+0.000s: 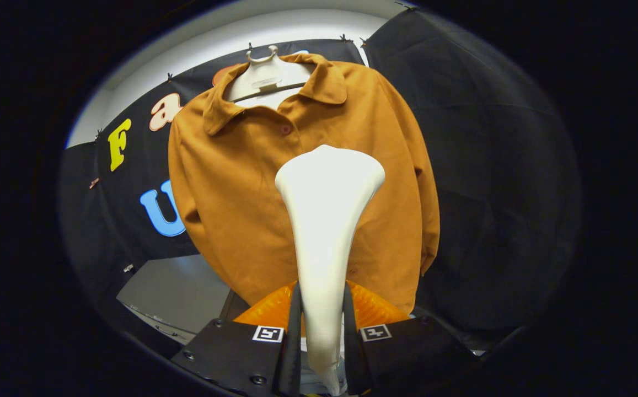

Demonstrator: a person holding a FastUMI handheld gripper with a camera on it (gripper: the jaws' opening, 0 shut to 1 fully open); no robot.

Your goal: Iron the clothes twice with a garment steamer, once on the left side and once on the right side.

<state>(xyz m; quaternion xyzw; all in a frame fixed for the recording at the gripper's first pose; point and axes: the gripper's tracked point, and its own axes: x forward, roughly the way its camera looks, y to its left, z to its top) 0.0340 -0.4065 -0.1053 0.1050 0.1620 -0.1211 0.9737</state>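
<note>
1. The gripper [321, 331] has its two fingers [295, 336] pressed against either side of the narrow handle of a white garment steamer [324, 220]; the jaws are clamped on it, with the handle filling the gap between them.
2. The steamer rises from between the fingers and widens into a broad, flat head at its top. The head stands in front of the middle of the garment's chest; whether it touches the cloth cannot be told.
3. The garment is a mustard-brown shirt [236, 209] with a collar and a buttoned front, hanging beyond the fingers. One button [285, 129] shows just below the collar opening.
4. The shirt hangs on a pale hanger [266, 77] whose neck form shows inside the open collar, with a hook at the top.
5. Both sleeves hang down at the sides of the shirt; the hem reaches down close to the fingers.
6. Behind the shirt is the booth's black cloth wall [489, 165], with a white strip of room wall [186, 49] above it.
7. Below the shirt, beside the fingers, a grey surface [181, 292] shows.
</note>
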